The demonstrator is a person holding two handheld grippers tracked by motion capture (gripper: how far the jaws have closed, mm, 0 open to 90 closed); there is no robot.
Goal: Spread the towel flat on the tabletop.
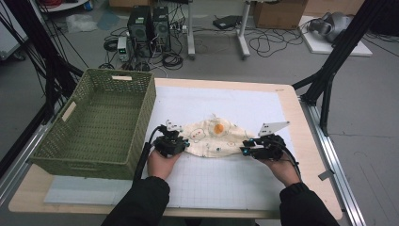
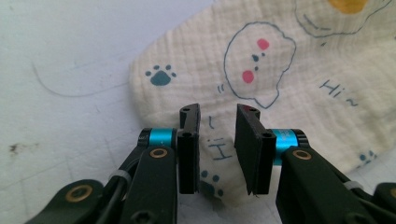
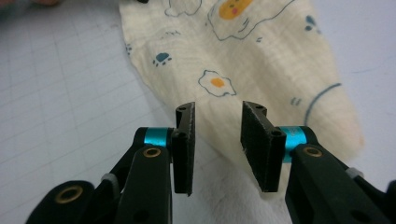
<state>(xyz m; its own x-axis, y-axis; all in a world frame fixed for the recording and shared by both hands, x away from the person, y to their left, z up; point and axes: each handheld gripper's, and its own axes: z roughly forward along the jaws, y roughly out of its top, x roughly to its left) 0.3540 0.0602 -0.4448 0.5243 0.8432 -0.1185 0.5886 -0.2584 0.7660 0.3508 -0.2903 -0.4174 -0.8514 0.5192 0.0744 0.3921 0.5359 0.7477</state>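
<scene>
From the high view, a cream-coloured crinkled muslin cloth printed with fried eggs, paw marks and cartoon faces (image 1: 215, 137) lies bunched near the middle of the white gridded mat (image 1: 226, 179) on my wooden desk (image 1: 301, 141). My left gripper (image 1: 184, 143) sits at the cloth's left end and my right gripper (image 1: 243, 146) at its right end, both low over the mat. A woven green plastic basket (image 1: 101, 123) stands empty at the left of the desk, just beside the mat.

In the left gripper view, my two black jaws stand a narrow way apart with nothing pinched between them. The cloth (image 2: 261, 74) lies flat beneath and beyond them, its rounded corner with a blue paw print just to the left of the jaws.

In the right gripper view, my jaws (image 3: 217, 140) are likewise parted a little and hold nothing. The cloth (image 3: 243, 60) stretches away from them, a soft ridge running along its length towards a small fried-egg print.

I judge the cloth to be light, limp and a little grippy from its crinkled weave, so it will sag and fold wherever it is unsupported. The best hold looks like a pinch on an edge or corner at each end, lifting both ends together.
</scene>
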